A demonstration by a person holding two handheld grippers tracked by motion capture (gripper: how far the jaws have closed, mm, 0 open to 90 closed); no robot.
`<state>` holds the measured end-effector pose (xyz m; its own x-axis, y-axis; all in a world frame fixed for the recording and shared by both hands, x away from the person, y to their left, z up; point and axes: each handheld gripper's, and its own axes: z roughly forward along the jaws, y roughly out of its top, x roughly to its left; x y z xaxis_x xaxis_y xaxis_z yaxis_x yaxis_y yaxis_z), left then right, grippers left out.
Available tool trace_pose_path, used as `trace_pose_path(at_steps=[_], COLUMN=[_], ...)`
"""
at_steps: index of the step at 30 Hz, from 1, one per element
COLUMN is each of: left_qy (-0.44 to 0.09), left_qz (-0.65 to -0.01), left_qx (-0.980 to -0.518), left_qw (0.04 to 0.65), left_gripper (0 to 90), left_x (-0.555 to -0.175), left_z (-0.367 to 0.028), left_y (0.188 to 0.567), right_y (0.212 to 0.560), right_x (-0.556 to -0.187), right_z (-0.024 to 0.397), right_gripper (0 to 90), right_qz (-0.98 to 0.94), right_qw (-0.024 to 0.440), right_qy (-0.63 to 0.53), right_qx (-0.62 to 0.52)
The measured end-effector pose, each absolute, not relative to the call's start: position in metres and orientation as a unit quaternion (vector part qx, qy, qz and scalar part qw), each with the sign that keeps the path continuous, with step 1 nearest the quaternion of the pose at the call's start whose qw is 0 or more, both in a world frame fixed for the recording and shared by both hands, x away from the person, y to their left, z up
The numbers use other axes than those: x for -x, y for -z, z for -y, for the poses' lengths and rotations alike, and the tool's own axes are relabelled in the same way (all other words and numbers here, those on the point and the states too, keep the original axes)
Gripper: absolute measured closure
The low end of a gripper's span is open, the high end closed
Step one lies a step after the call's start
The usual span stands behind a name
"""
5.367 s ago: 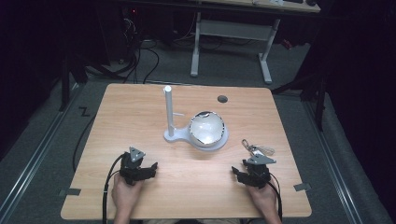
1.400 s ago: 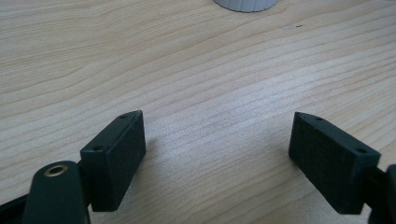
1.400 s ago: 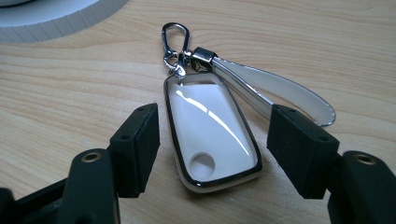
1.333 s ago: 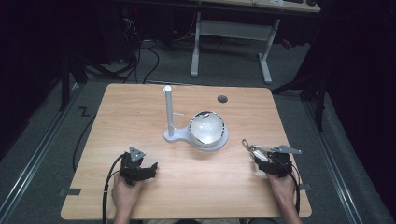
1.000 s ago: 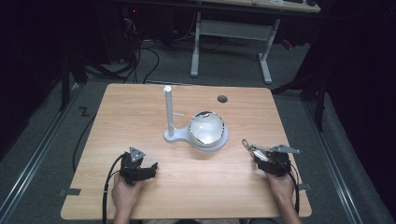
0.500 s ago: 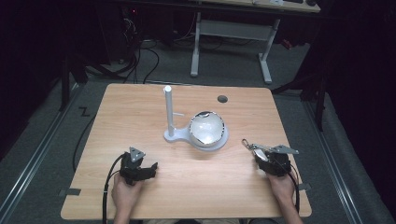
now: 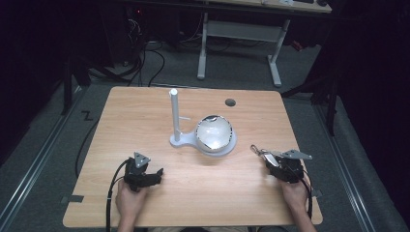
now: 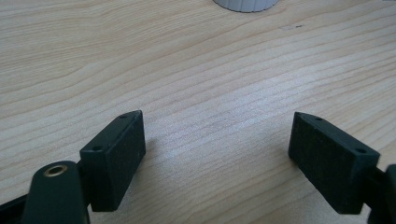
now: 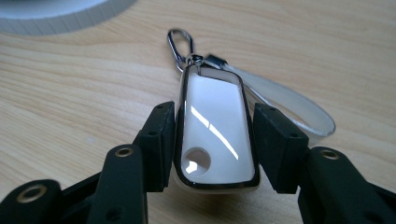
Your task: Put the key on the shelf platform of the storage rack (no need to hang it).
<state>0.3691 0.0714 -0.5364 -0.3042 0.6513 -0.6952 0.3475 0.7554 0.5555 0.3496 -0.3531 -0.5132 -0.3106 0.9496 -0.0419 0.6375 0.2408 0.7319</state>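
Here, a light wooden table (image 7: 145,116), with a white stand (image 7: 175,121) and its upright post near the middle, and a shiny domed bowl (image 7: 214,133) on the stand's round base just beside the post. Small dark hole (image 7: 230,102) farther back.

Toward the near right: a white key fob (image 9: 214,126) with a dark rim, lying flat on the wood and seen in the right gripper view squarely between the right gripper (image 9: 212,140) jaws. Long axis running straight away from the gripper, along its own line; metal clip (image 9: 180,42) at the far end, pale strap loop (image 9: 289,105) trailing off to one side. Jaws flanking the fob's two long sides, pads at or nearly at the rim; whether truly clamped or just short of touching, hard to tell, so likely a grasp in the making. By far the nearer hand for this thing.

Right hand (image 7: 293,192) low on the table near the right edge, gripper pointing inward toward the stand.

Left gripper (image 8: 219,154) resting near the front left, well apart from the fob, jaws spread wide over bare wood, nothing between them.
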Motion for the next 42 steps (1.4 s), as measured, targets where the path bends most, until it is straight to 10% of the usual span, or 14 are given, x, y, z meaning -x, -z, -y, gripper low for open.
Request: trace_pose_path(at_steps=[42], left_qy=[-0.153], left_qz=[-0.789], left_qx=[-0.32], left_qw=[0.501], left_gripper=[19.0], left_x=[-0.369], left_z=[-0.072], left_y=[0.537], right_y=[0.417], right_x=[-0.333], right_z=[0.339], right_gripper=[52.3], right_qz=[-0.746], right_qw=[0.265], right_qy=[-0.4], right_qx=[-0.462])
